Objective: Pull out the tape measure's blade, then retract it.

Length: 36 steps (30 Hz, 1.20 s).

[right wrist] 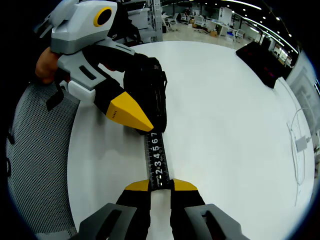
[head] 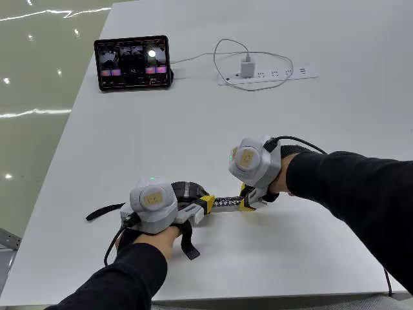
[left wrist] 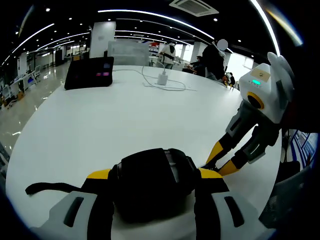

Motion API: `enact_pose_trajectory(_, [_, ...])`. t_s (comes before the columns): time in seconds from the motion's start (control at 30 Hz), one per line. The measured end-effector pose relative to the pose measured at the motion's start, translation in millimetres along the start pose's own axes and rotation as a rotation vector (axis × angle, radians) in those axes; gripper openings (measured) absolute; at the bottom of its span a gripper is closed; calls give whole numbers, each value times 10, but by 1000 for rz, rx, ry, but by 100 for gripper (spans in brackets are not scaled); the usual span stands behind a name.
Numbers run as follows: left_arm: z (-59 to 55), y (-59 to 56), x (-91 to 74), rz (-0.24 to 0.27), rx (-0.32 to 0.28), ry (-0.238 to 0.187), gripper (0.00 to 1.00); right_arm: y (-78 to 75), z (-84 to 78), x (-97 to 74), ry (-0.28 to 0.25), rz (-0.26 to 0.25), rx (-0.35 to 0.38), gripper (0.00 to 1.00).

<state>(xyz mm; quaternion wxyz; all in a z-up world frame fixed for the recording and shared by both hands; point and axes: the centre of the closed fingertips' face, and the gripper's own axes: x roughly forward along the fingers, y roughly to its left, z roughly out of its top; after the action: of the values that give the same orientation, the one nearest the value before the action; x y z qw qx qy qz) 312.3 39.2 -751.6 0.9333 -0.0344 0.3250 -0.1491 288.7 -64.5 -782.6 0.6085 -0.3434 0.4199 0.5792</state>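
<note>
A black tape measure case (left wrist: 152,182) sits on the white table between the yellow-tipped jaws of my left gripper (left wrist: 155,174), which is shut on it. In the head view the case (head: 187,192) lies just right of the left gripper (head: 199,208). A short length of blade (right wrist: 156,159) with black numerals runs out of the case (right wrist: 147,92) across the table. My right gripper (right wrist: 160,185) is shut on the blade's end. In the head view the blade (head: 226,203) spans the gap to the right gripper (head: 247,205).
A tablet (head: 133,62) stands at the table's far left. A white power strip (head: 271,74) with a charger and looped cable lies at the far middle. A black strap (head: 103,212) trails left from the case. The table's front edge is close behind both hands.
</note>
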Motion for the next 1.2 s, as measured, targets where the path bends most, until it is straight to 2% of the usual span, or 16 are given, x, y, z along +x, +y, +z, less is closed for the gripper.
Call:
enact_pose_trajectory(0.6, [0, 5, -2, -11, -10, -4, 60, 9, 54, 24, -41, 17, -2, 11])
enact_pose_trajectory(1.2, [3, 4, -4, -13, -13, -4, 60, 18, 119, 50, -54, 16, -14, 11])
